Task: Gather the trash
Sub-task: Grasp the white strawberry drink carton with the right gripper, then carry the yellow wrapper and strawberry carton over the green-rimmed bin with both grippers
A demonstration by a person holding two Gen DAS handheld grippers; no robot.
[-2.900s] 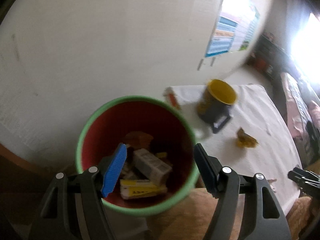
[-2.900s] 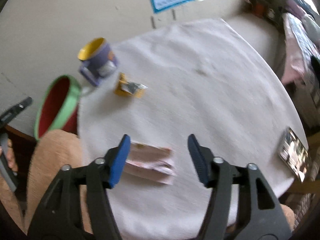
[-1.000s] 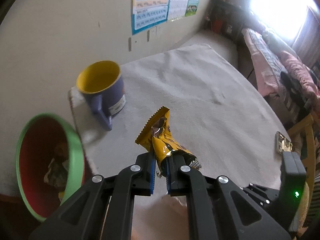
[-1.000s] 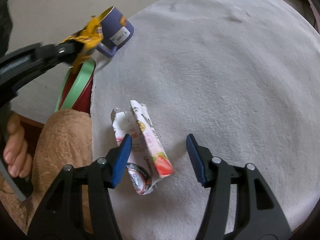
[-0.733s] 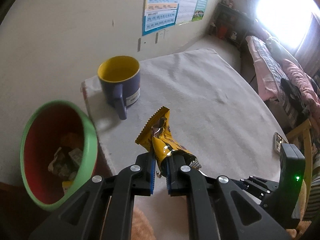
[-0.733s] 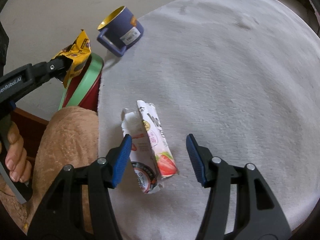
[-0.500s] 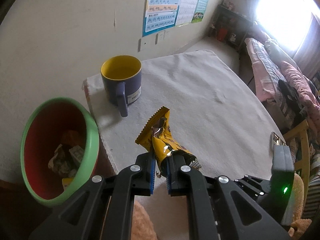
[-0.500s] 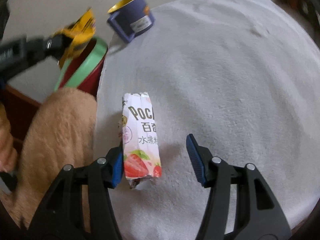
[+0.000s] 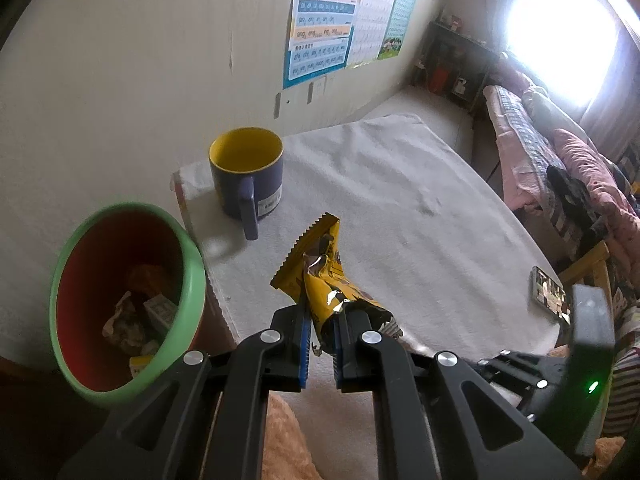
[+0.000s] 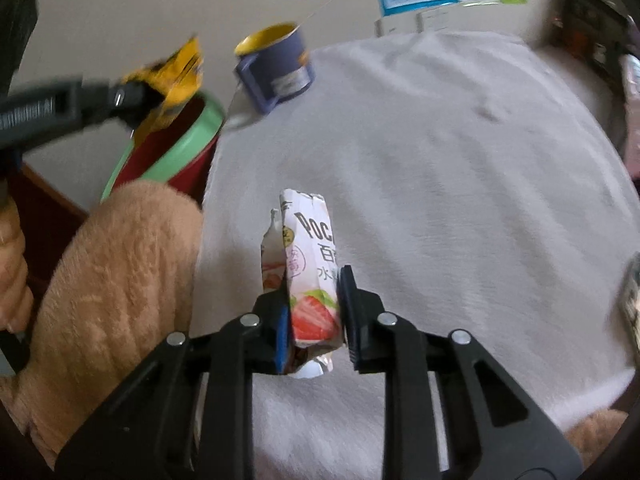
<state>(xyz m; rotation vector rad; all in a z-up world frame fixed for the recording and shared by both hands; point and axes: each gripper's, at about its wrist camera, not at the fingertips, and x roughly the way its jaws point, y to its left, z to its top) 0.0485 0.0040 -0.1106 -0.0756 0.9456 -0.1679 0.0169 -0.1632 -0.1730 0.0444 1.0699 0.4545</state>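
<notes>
The right gripper has just clamped the pink strawberry snack box on the white tabletop. The left gripper keeps squeezing the yellow wrapper near the green-rimmed red bin (both go there, I think).

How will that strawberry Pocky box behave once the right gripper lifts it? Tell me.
The strawberry Pocky box looks torn open at its far end and partly flattened, so it is probably empty and light. Thin card like that will likely crush a little between the right gripper fingers rather than slip. Being flat-sided, it should not roll if it drops on the white cloth.
</notes>
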